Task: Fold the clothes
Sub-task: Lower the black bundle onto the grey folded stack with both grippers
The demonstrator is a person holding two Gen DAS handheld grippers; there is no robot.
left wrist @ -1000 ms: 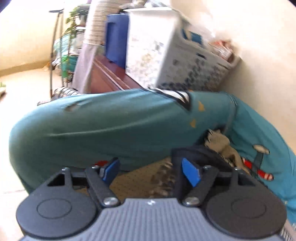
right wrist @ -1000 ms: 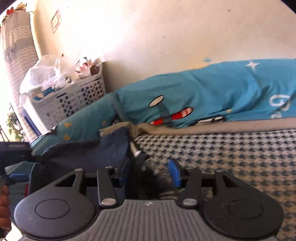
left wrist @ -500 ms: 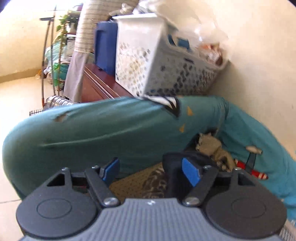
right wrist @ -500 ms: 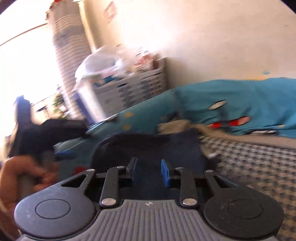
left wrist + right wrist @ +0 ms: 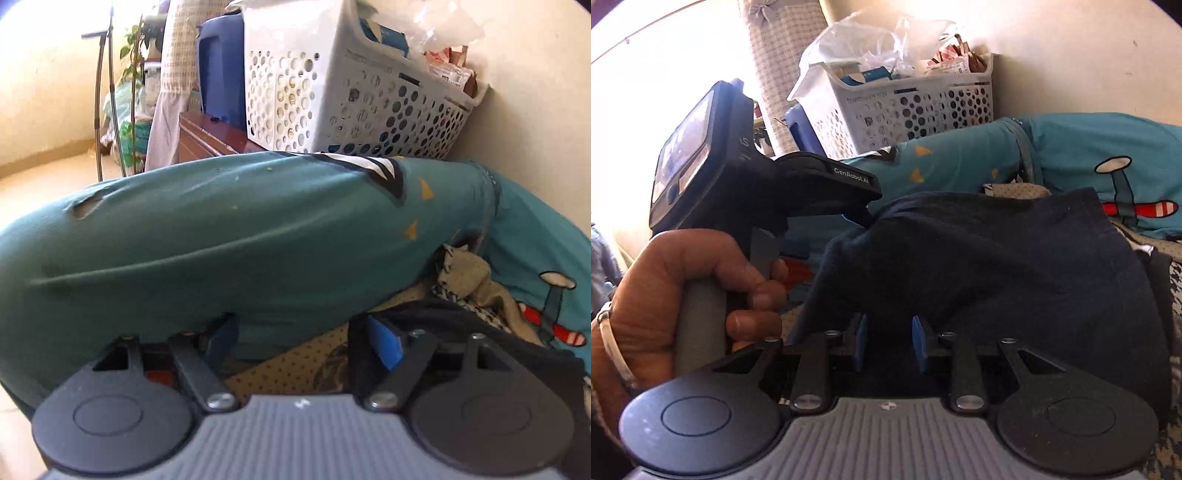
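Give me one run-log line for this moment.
right gripper: closing on dark garment | left gripper: open, garment edge at one finger

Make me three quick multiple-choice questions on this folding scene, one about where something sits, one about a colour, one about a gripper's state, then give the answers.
1. Where is the white perforated laundry basket?
A. on the floor by the plant
B. behind the teal bolster, against the wall
C. on top of the dark navy garment

2. What colour are the gripper pads?
A. blue
B. red
C. white

3. How does the right gripper stand?
A. wide open, nothing near it
B. out of view
C. narrowed, with navy cloth between its pads

Answers: 1 B, it rises just beyond the bolster beside the wall. 2 A, blue pads show in both wrist views. 3 C, its jaws have just been closing and the garment's folds fill the gap.
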